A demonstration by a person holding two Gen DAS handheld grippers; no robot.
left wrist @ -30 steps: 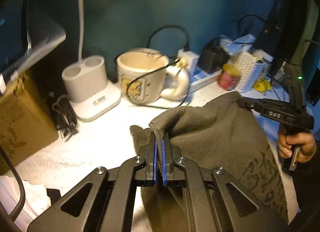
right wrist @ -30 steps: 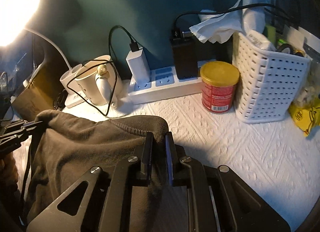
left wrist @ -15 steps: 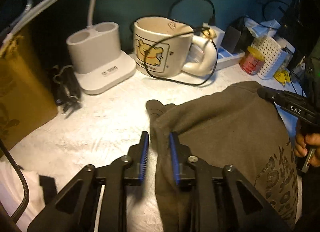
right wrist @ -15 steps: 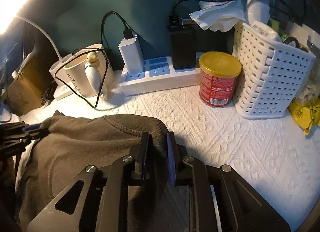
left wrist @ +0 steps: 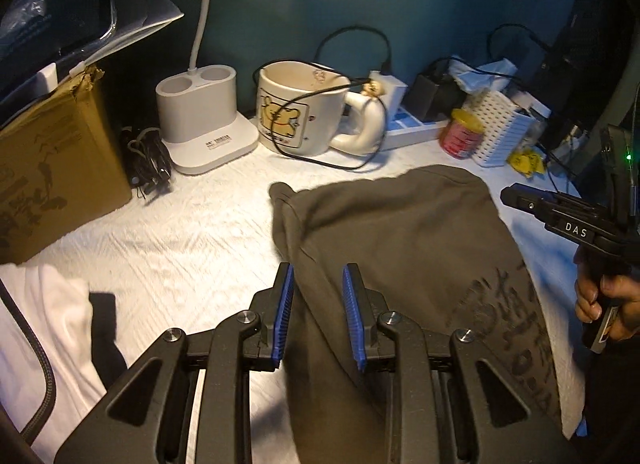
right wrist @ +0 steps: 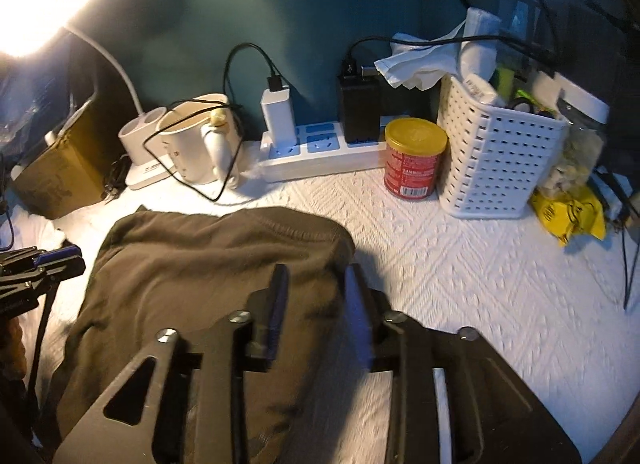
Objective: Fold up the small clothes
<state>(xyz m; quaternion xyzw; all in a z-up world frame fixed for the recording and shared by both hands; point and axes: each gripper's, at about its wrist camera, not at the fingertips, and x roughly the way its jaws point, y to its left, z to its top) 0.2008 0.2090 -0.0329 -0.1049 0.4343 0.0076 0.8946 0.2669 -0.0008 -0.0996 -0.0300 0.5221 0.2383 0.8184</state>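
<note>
"DAS" on right gripper (left wrist: 576,230)

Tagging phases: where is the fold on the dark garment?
Done: the dark olive-brown printed garment lies doubled over on the white textured cloth, rounded fold edge toward the mug. In hand: nothing gripped; left gripper and right gripper are opening, pads clear of the fabric between them. Left: any further fold; a white garment waits.

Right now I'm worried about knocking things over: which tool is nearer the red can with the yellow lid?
Right. The right tool, jaws opening over the olive garment's right corner, sits below-left of the red can. The left tool is over the garment's far left side.
</note>
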